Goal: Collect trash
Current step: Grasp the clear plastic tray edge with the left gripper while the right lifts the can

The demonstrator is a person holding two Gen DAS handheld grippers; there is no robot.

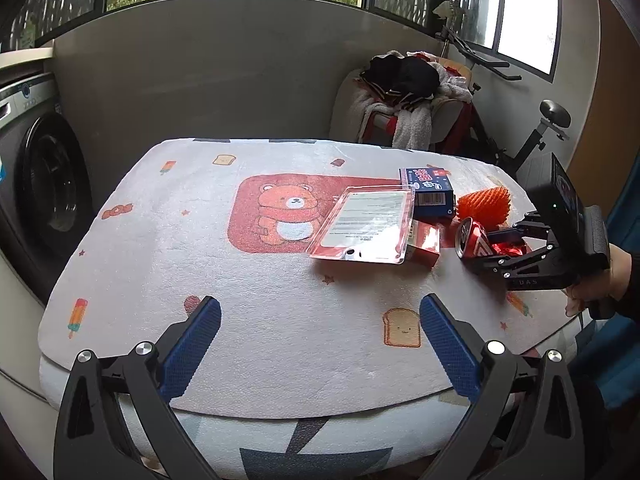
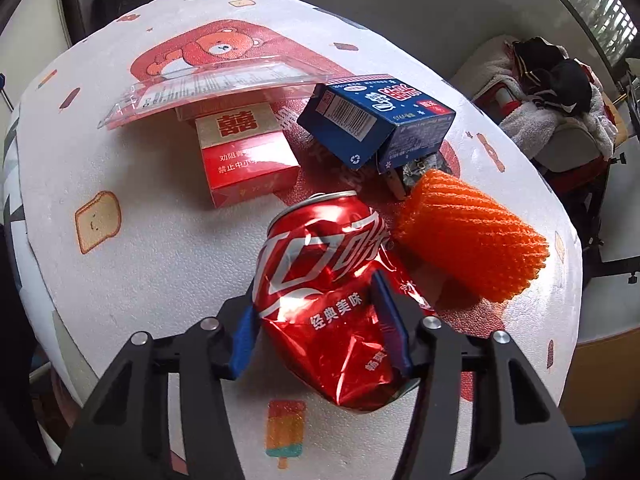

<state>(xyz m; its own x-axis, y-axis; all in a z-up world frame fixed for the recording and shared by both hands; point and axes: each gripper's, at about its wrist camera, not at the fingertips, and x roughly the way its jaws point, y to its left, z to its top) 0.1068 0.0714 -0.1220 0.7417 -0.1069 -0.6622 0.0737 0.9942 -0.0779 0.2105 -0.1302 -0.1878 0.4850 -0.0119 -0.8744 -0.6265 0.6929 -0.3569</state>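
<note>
A crushed red soda can (image 2: 320, 280) lies on the white bear-print table cover (image 2: 160, 272). My right gripper (image 2: 316, 296) is shut on it, one blue pad pressing each dented side. The left wrist view shows the same can (image 1: 474, 242) in the right gripper (image 1: 496, 246), held by a person's hand at the right edge. Around the can lie an orange foam net sleeve (image 2: 472, 236), a blue carton (image 2: 376, 120), a red cigarette box (image 2: 244, 160) and a clear plastic package (image 2: 208, 88). My left gripper (image 1: 320, 304) stands open over the table's near edge with nothing between its fingers.
A washing machine (image 1: 44, 184) stands to the left of the table. Behind the table are a chair heaped with clothes (image 1: 404, 92) and an exercise bike (image 1: 552, 120). A grey wall with windows above it runs along the back.
</note>
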